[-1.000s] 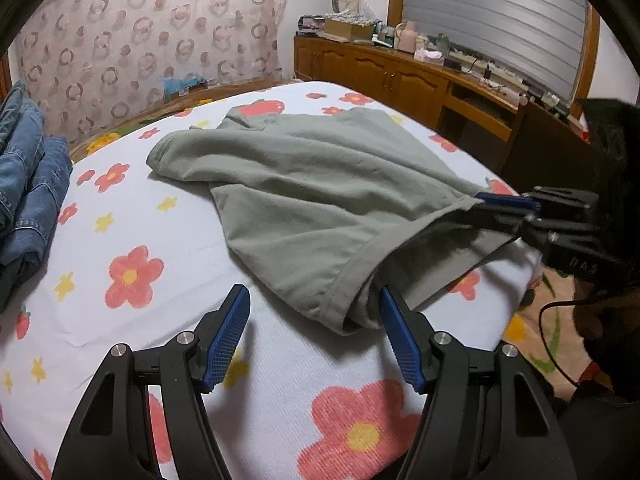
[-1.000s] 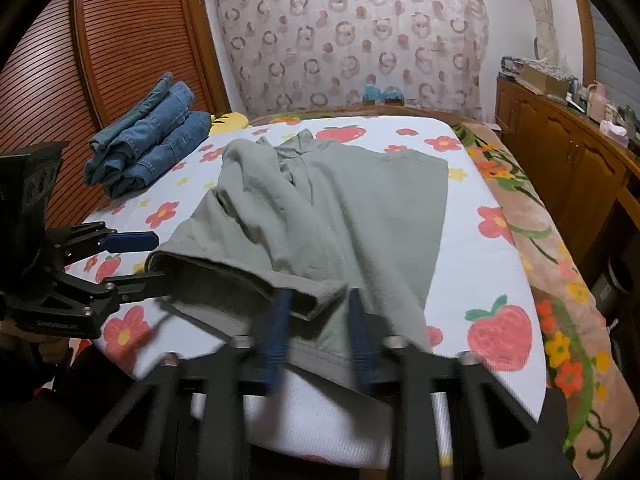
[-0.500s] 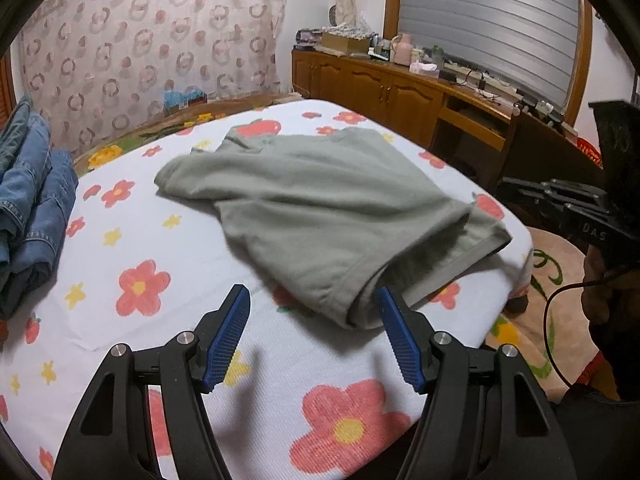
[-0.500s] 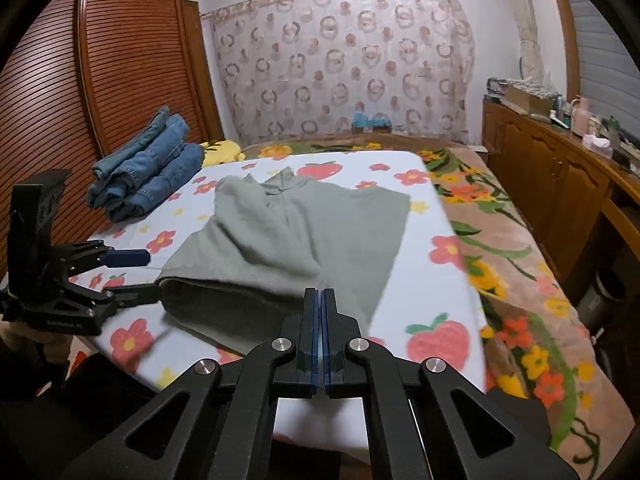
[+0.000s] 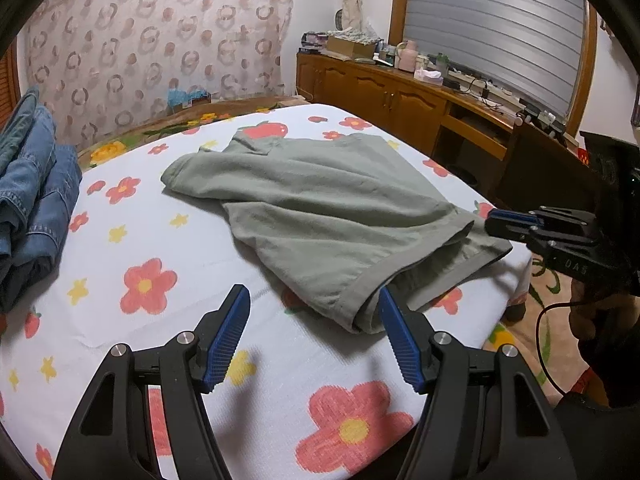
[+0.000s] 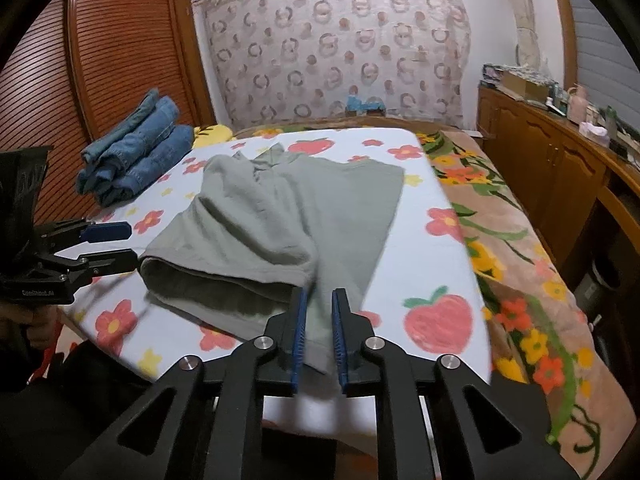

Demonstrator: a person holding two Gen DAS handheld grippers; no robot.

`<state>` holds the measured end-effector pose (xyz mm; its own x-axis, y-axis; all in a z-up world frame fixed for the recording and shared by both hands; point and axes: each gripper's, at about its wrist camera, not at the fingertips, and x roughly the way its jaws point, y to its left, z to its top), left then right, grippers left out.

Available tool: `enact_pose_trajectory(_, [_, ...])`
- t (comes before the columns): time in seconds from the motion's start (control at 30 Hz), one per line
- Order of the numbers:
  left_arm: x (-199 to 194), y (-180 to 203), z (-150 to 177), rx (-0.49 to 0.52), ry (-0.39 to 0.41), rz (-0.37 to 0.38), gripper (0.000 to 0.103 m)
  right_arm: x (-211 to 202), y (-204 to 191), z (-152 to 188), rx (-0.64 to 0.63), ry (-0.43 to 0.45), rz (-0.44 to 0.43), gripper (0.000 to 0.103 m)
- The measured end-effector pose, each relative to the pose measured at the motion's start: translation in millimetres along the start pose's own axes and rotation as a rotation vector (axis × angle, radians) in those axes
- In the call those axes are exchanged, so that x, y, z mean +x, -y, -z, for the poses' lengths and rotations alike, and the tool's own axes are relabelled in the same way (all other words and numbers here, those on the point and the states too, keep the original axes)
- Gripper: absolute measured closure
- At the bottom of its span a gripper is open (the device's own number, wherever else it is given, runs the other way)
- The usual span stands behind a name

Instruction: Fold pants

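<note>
Green pants [image 5: 328, 216] lie half-folded on bed [image 5: 100, 304]. Left gripper [image 5: 314, 336] fingers spread wide at hem, ready to grab. Right gripper [image 6: 319, 334] fingers narrowly parted over the near leg edge, probably not gripping.

The pants [image 5: 320, 216] were soft matt grey-green cloth, creased. My left gripper [image 5: 314, 336] had matt black plastic arms, ribbed blue pads and shiny metal screws; my right gripper [image 6: 319, 334] looked the same. The bed [image 5: 160, 248] wore a woven printed sheet. The jeans [image 6: 136, 160] were coarse blue denim. The cabinet [image 5: 380, 92] was glossy brown wood.
</note>
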<state>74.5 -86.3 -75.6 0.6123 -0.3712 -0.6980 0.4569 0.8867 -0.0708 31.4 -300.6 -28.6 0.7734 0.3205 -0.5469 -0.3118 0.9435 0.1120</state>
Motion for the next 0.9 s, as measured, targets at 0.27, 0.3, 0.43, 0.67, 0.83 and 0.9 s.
enact_pose_trajectory(0.27, [3, -1, 4, -0.009, -0.014, 0.004, 0.035, 27, 3, -9, -0.024, -0.027, 0.019, 0.077])
enact_pose_trajectory(0.3, [3, -1, 5, -0.010, -0.015, 0.005, 0.035, 29, 5, -11, -0.018, -0.027, 0.021, 0.077])
enact_pose_trajectory(0.43, [2, -1, 5, -0.010, -0.009, 0.004, 0.035, 29, 4, -16, -0.022, -0.014, -0.008, 0.097])
enact_pose_trajectory(0.67, [-9, -4, 1, -0.023, 0.032, 0.007, 0.035, -1, 11, -11, -0.009, 0.043, -0.007, 0.100])
enact_pose_trajectory(0.83, [-7, -3, -5, -0.012, 0.037, 0.002, 0.035, -14, 14, 4, -0.033, 0.024, 0.030, 0.100])
enact_pose_trajectory(0.9, [-4, -1, -9, -0.002, 0.036, 0.007, 0.035, -14, 19, 9, -0.015, 0.007, 0.039, 0.100])
